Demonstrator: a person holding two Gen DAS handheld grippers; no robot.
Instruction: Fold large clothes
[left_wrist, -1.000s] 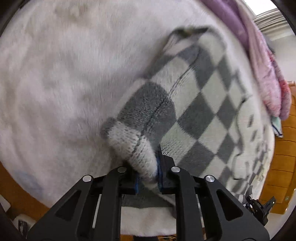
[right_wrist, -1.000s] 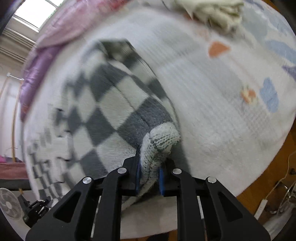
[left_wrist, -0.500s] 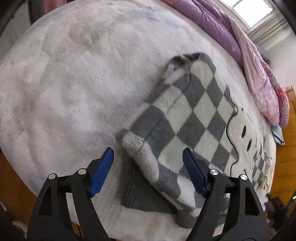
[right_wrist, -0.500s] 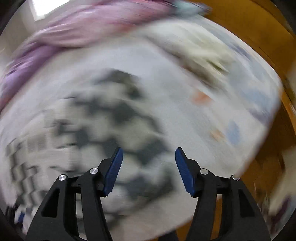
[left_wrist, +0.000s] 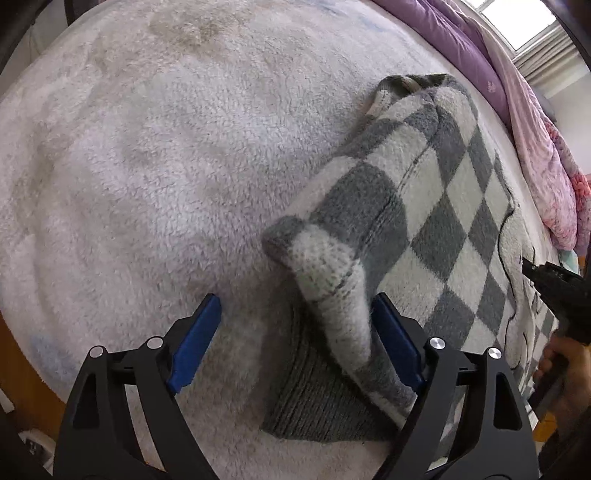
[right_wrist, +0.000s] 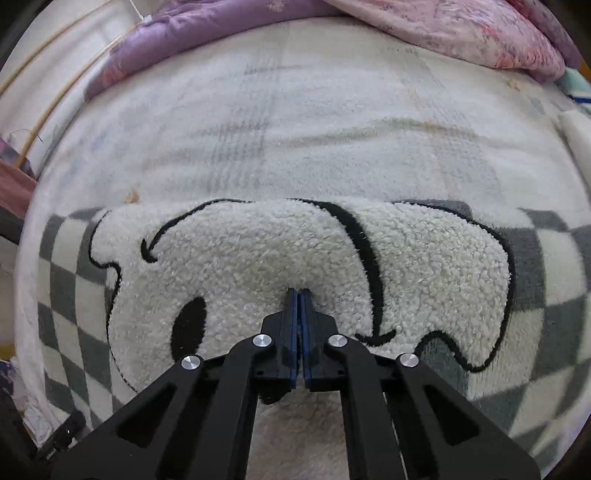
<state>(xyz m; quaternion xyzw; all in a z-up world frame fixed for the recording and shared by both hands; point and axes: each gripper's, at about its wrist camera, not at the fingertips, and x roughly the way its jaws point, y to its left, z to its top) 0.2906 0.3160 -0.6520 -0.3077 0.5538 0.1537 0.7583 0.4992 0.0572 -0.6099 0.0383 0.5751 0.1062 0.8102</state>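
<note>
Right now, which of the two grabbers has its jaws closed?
The right gripper: its blue jaws meet, tips on the sweater's white fleecy patch. The left gripper's jaws are opening, loose around the sleeve cuff.

Home bedroom, fleece-covered bed (left_wrist: 147, 155), purple quilt (right_wrist: 177, 40), window (left_wrist: 517, 22)

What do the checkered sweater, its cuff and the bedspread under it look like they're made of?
Checkered sweater: looks like thick fuzzy fleece or brushed knit, matte, with a nubbly cream patch. Cuff: ribbed knit yarn, with visible stitch rows. Bedspread: pale plush, probably coral fleece, with a short shaggy pile and no sheen.
</note>
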